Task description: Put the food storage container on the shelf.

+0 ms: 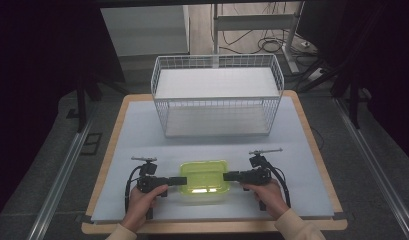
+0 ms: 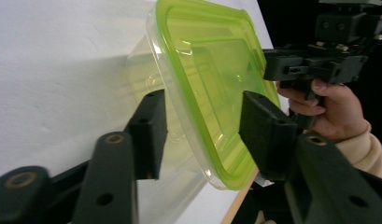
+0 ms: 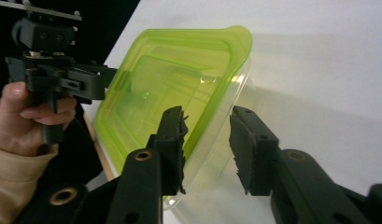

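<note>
Green-lidded container between both grippers; rim between each gripper's fingers.

The container lies between both grippers, before the wire basket.

No readable text, labels, brands, numbers or signs anywhere in the three views. The green lid is plain, with no print that can be made out.
</note>
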The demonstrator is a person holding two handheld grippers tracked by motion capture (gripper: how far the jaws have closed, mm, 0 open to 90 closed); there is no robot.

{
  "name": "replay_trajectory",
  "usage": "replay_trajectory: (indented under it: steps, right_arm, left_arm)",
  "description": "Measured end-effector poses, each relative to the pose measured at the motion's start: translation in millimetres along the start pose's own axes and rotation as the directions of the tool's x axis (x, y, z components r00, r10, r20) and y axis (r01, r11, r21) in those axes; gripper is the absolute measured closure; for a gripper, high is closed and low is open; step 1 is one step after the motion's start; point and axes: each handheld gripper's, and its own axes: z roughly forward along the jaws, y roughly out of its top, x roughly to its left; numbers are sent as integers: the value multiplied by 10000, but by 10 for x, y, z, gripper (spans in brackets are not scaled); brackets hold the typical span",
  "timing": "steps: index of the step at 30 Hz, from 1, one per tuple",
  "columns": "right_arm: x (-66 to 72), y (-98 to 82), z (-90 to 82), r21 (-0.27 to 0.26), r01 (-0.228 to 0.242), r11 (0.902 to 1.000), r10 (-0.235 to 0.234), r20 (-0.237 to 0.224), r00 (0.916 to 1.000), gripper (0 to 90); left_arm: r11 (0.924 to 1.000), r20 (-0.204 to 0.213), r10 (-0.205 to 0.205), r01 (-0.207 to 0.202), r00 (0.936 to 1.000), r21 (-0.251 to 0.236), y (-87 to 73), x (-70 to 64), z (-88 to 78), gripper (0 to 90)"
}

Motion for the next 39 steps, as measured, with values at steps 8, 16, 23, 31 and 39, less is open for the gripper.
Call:
replay_trajectory:
  steps: [8, 16, 23, 31, 39]
  right_arm:
    - [-18, -15, 5, 118, -435, 9990, 438, -251, 9987, 722]
    - [35, -19, -104, -273, -695, 9972, 687, -318, 9971, 798]
    - [98, -14, -163, -448, -512, 9977, 496, -371, 9981, 800]
    - [156, -4, -220, -613, -196, 9979, 170, -425, 9990, 801]
    - [211, 19, -255, -729, 48, 9973, -82, -459, 9989, 801]
  left_arm:
    - [9997, -88, 190, -191, 9998, -129, -15, -16, -33, 734]
    - [9962, -59, 815, -816, 9967, -304, -33, -114, -77, 803]
    - [9943, 89, 947, -941, 9955, -498, -39, -173, -113, 805]
    - [9921, 21, 1125, -1123, 9936, -561, -33, -222, -139, 809]
    - [9910, 31, 1168, -1164, 9931, -656, -20, -239, -157, 813]
